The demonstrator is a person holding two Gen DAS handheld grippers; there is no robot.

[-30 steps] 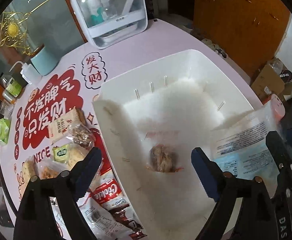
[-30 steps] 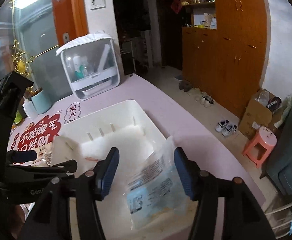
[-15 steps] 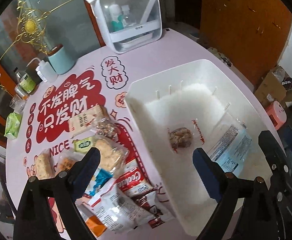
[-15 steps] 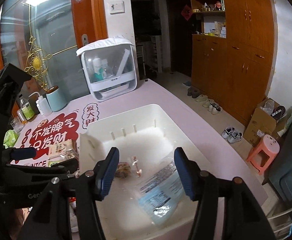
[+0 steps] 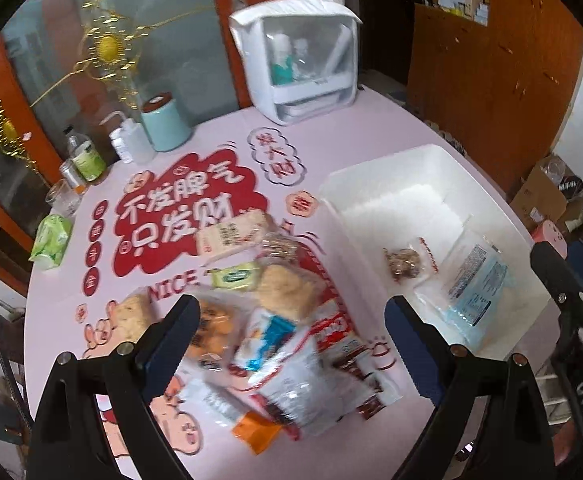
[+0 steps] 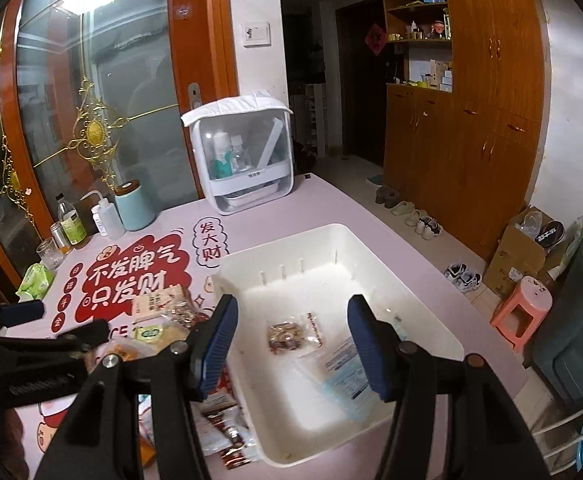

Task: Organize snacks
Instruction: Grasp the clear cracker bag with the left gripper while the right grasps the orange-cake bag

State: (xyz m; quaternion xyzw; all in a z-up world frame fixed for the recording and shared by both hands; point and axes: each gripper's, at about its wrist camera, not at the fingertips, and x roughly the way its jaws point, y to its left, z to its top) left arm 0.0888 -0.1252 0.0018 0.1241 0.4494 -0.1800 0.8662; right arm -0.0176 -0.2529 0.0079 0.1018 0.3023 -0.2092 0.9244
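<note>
Blue pads on my left gripper (image 5: 291, 330) stand wide with nothing in them, now pulled back over the snack pile (image 5: 275, 320) on the tabletop (image 5: 331, 120). My right gripper (image 6: 291, 344) is partly open and empty too. Past them, the white bin (image 6: 423, 280) holds 2 snacks: a nut pack (image 6: 287, 336) and a blue-label bag (image 6: 343, 376), which I just let go of. Many snacks wait.

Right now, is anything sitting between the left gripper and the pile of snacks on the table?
Nothing visible. The left gripper hangs open directly over the snack pile, with only air between its fingers and the packets. The white bin stands beside the pile, open-topped, holding two packets already.
</note>
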